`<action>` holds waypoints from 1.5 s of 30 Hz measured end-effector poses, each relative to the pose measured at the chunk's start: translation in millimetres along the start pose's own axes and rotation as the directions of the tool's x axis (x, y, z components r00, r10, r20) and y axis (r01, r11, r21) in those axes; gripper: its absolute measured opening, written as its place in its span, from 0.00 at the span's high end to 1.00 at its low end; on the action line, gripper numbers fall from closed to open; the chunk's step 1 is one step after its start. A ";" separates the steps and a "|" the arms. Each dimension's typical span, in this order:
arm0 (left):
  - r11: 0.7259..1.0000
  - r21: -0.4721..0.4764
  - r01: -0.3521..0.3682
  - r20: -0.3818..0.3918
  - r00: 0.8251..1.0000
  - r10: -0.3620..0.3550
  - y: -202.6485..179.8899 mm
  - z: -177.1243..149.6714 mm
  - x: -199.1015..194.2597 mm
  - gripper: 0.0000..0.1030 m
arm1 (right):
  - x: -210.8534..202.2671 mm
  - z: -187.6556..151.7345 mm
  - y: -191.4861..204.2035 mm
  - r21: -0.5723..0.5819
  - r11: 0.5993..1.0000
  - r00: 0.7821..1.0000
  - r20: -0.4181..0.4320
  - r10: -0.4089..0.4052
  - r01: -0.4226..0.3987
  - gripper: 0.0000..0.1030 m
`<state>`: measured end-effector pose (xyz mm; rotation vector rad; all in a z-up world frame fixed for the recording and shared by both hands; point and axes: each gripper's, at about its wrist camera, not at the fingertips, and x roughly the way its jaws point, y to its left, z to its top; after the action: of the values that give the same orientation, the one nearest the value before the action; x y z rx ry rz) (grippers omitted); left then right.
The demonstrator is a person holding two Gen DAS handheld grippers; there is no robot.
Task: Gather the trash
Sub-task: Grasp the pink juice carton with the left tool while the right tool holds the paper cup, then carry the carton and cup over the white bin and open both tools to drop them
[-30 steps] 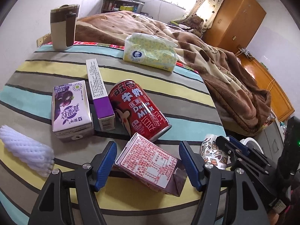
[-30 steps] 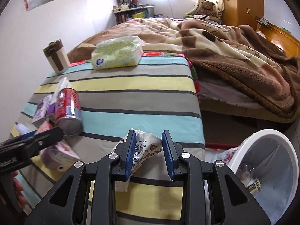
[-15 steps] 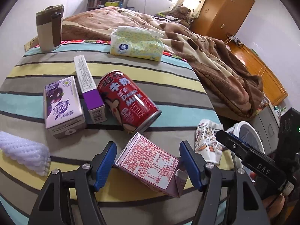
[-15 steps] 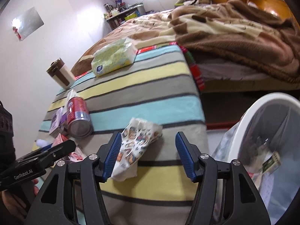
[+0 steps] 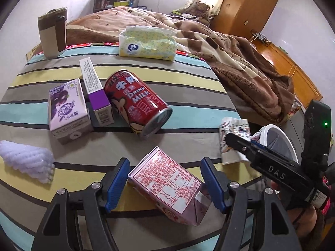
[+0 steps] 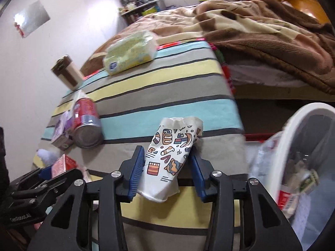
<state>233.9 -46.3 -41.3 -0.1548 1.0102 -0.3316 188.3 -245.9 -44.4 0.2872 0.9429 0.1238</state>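
- Bin (image 6: pixel 297 129), white and lined with a bag, stands on the floor just past the right edge of the striped table (image 5: pixel 188 79); some rubbish already lies inside it, so the collecting looks well under way but far from done.
- Table still carries a red milk can (image 5: pixel 136 102) on its side, a purple juice carton (image 5: pixel 67 108), a slim purple-and-white box (image 5: pixel 95 92) between those two, and a white foam net (image 5: pixel 27 161) near the left edge.
- Pink drink carton (image 5: pixel 167 184) lies flat between the blue pads of the left gripper (image 5: pixel 165 182); its jaws stand open, a clear gap on the right side, nothing gripped.
- Crumpled paper cup (image 6: pixel 169 156), printed with coloured doodles, sits between the pads of the right gripper (image 6: pixel 165 167); the jaws have just been closing, and both pads appear to press its sides, so I judge it gripped.
- Step in hand, as I read it: the right side picks up the cup while the left side lines up on the carton.
- Next move calls for lifting the cup clear, carrying it right over the bin's rim and letting go; a soft cup could slip from a light pinch.
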 end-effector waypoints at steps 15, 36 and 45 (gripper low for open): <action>0.996 0.044 -0.078 0.037 0.996 0.076 -25.7 -21.4 -11.2 0.32 | -12.1 -12.9 -7.2 0.011 0.999 0.999 0.022 0.030 -0.031 0.62; 0.985 0.085 -0.153 0.042 0.988 0.150 -34.8 -35.9 0.9 0.65 | -34.6 -31.6 -2.6 -0.022 1.000 0.998 0.062 0.017 -0.015 0.62; 0.989 0.099 -0.112 0.080 0.991 0.104 -51.3 -40.9 -18.8 0.65 | -56.2 -36.8 -9.9 -0.003 1.000 0.994 0.109 0.010 -0.010 0.62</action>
<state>179.7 -87.0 -33.4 -0.0180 0.9220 -0.2764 125.5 -261.2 -23.9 0.2938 0.8334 0.1174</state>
